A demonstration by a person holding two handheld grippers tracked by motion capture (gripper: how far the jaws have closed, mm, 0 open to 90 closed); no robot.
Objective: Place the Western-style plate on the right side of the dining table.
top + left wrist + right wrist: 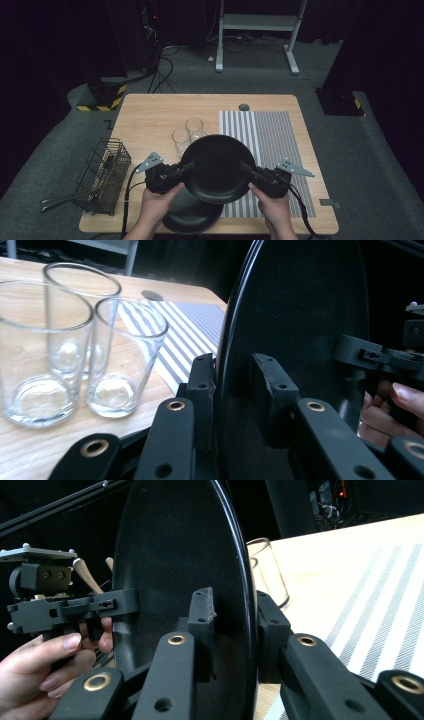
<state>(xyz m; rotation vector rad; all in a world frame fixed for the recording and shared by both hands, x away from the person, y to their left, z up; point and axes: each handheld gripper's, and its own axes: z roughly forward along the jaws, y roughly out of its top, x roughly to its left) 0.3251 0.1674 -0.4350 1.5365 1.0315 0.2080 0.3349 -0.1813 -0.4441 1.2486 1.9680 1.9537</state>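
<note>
We had the left gripper and right gripper each pinching the black plate's rim, lifted above a second plate.

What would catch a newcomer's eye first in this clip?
A black plate held up over the near middle of the table, with the left gripper and the right gripper clamped on opposite edges. A second black plate lies below at the near edge. Clear glasses stand just behind, and a wire basket sits at the left.
</note>
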